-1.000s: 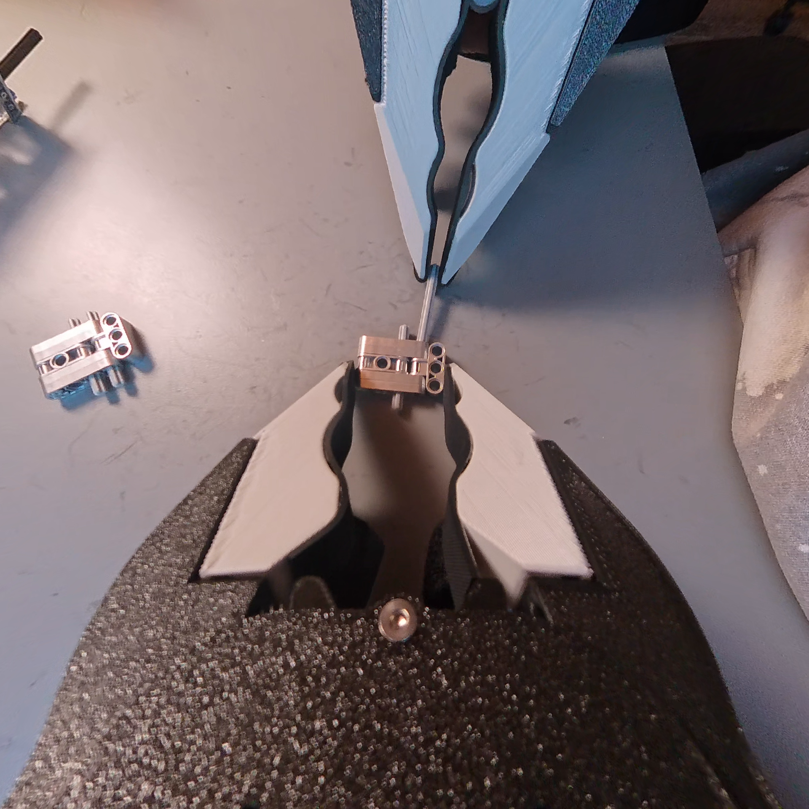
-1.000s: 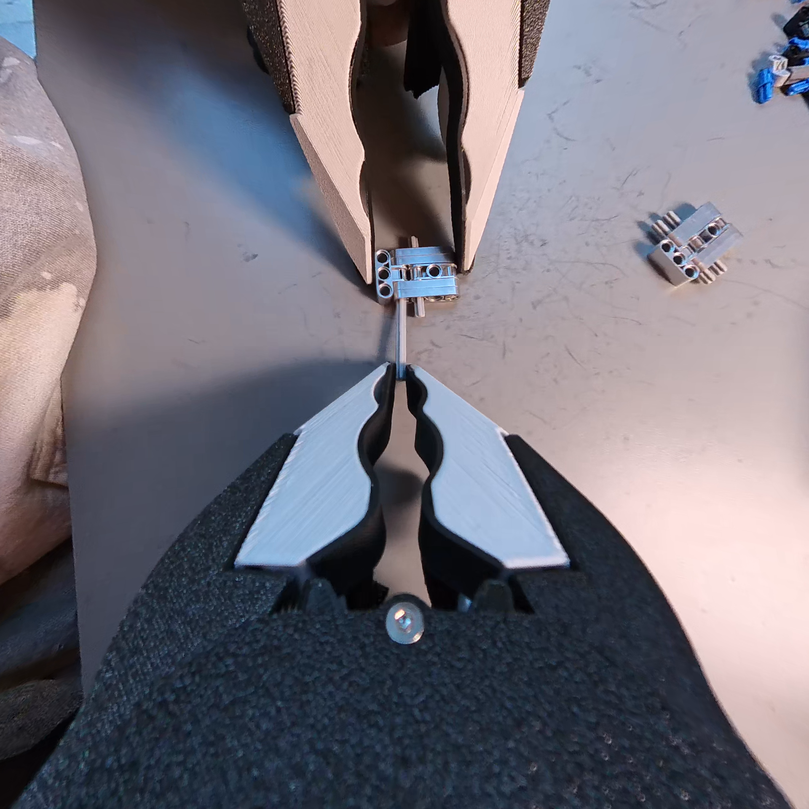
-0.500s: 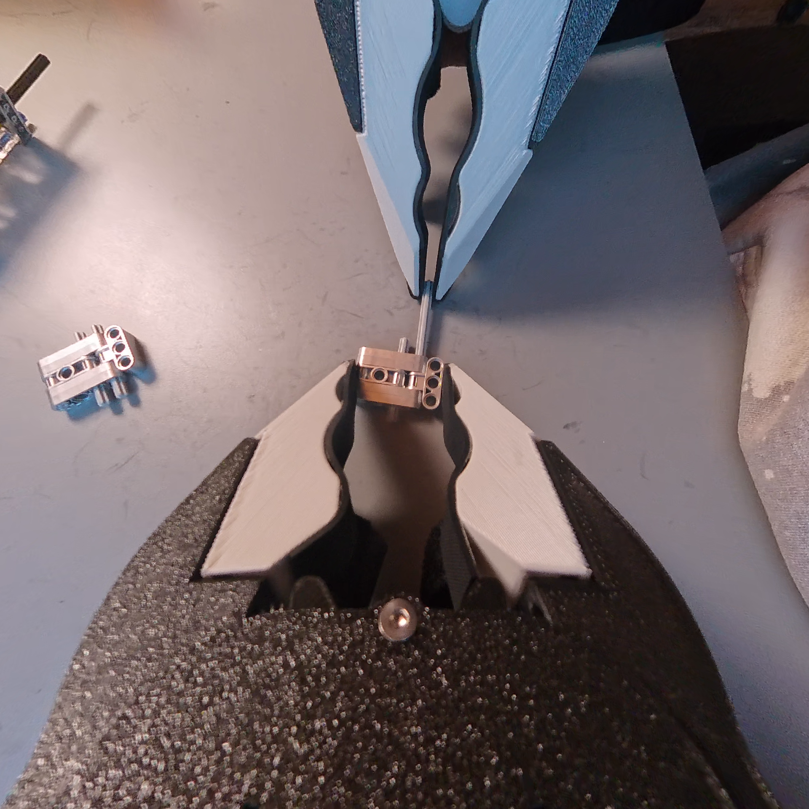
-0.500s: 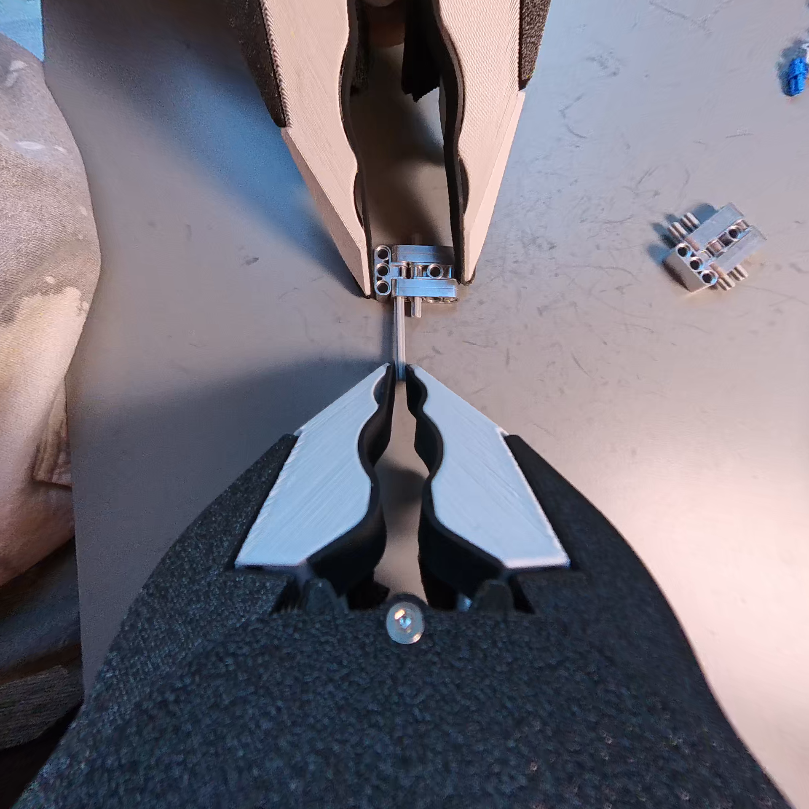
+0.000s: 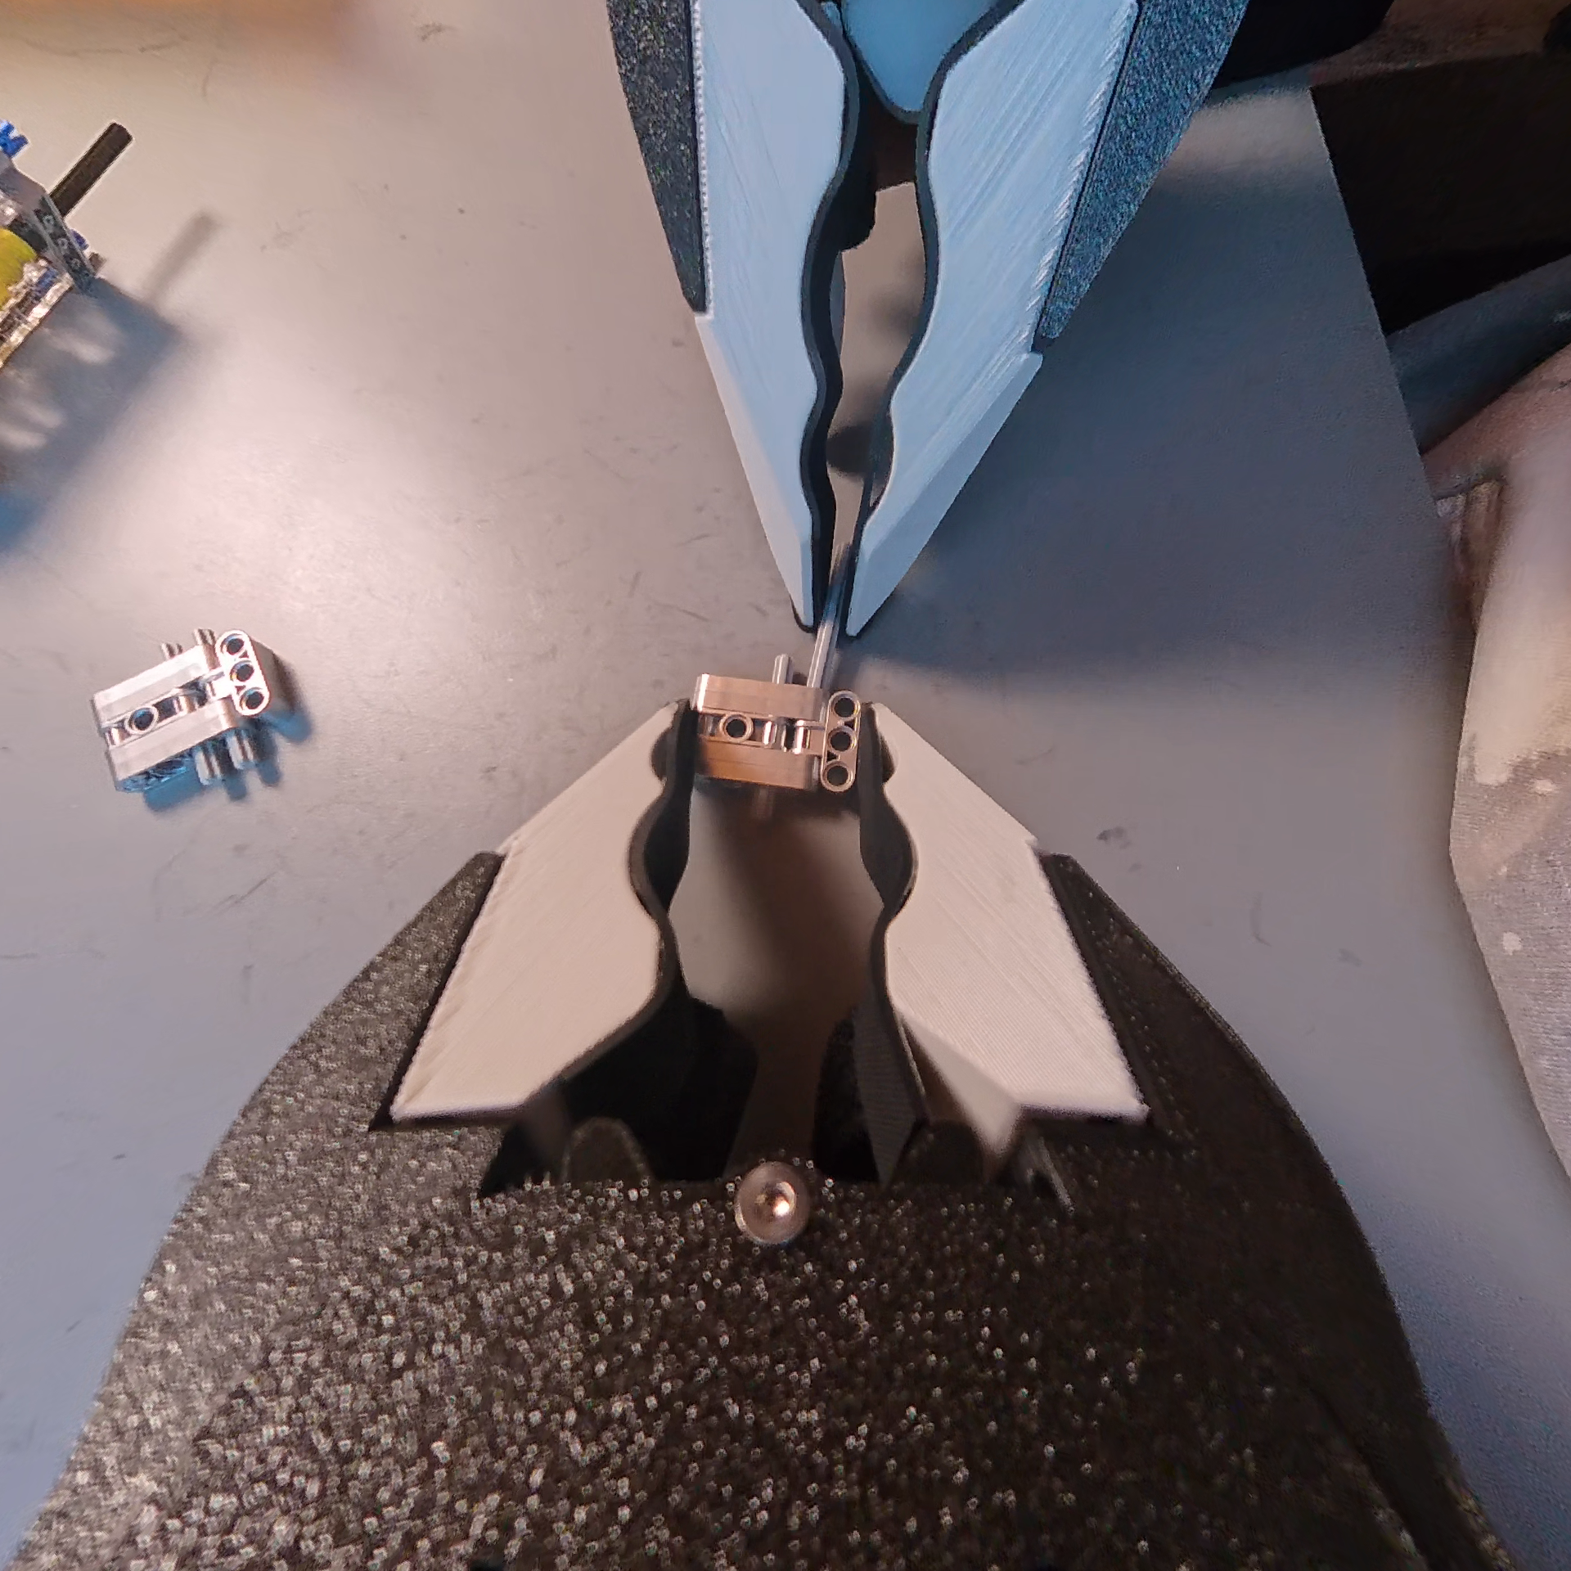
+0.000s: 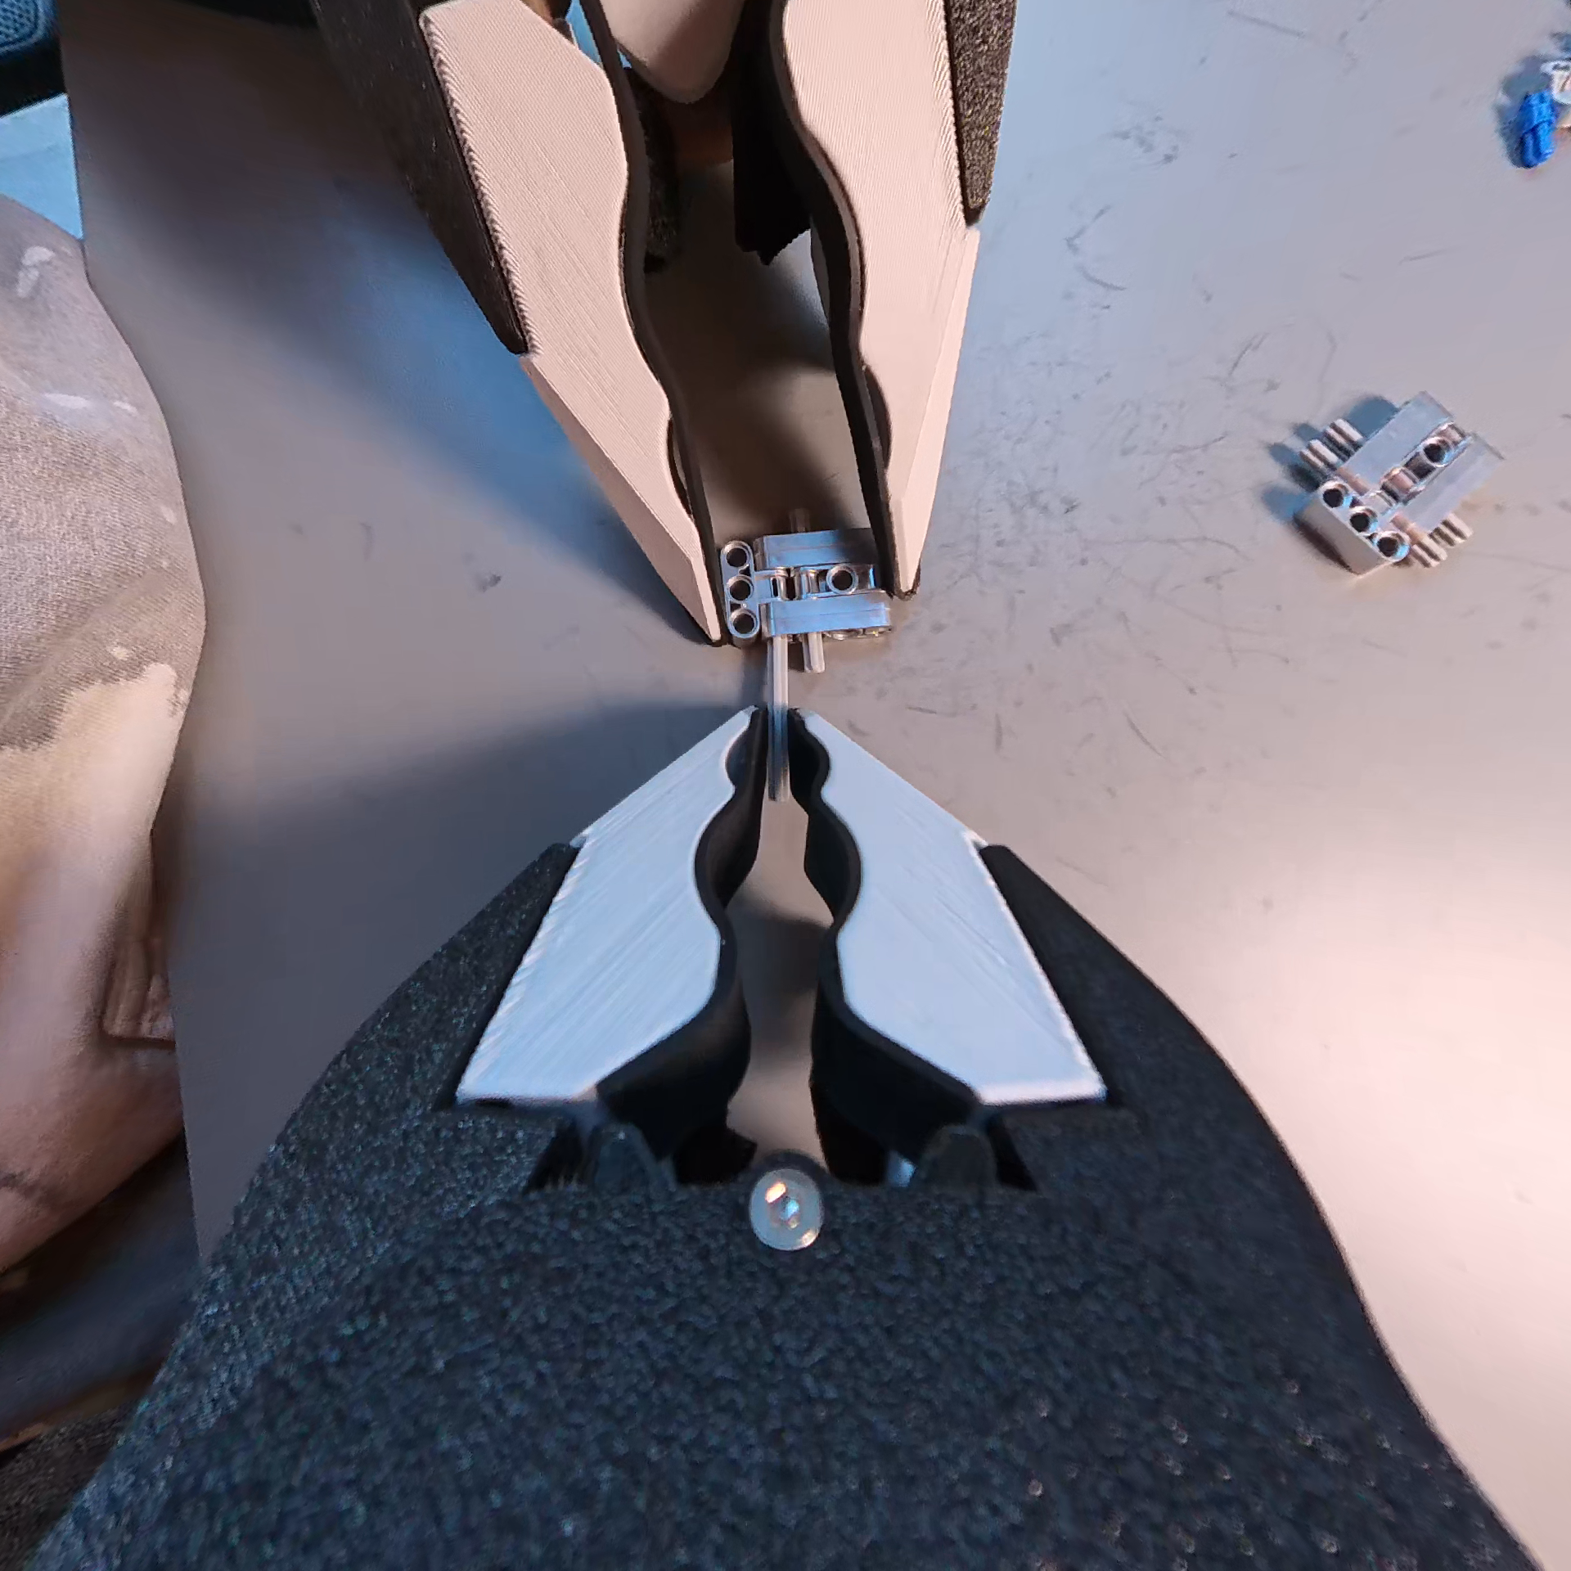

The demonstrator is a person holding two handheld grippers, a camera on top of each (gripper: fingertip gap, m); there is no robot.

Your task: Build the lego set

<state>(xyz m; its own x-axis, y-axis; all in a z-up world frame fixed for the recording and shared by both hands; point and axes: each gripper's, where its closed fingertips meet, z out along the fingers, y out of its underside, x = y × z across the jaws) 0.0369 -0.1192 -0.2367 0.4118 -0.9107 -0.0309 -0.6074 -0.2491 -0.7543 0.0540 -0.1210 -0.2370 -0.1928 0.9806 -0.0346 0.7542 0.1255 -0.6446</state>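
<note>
Left wrist view shows a small grey beam assembly (image 5: 778,733) clamped between the left gripper (image 5: 775,738) tips, just above the grey table (image 5: 408,408). A thin grey axle (image 6: 778,680), pinched in the closed right gripper (image 6: 775,716), now sits deeper in the assembly than a second ago, its exposed length shorter. A second grey assembly (image 5: 189,707) lies well apart.

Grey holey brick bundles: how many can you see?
2. One grey brick assembly is clamped in the left gripper, with the right gripper pinching its thin axle. The other lies loose on the table.
</note>
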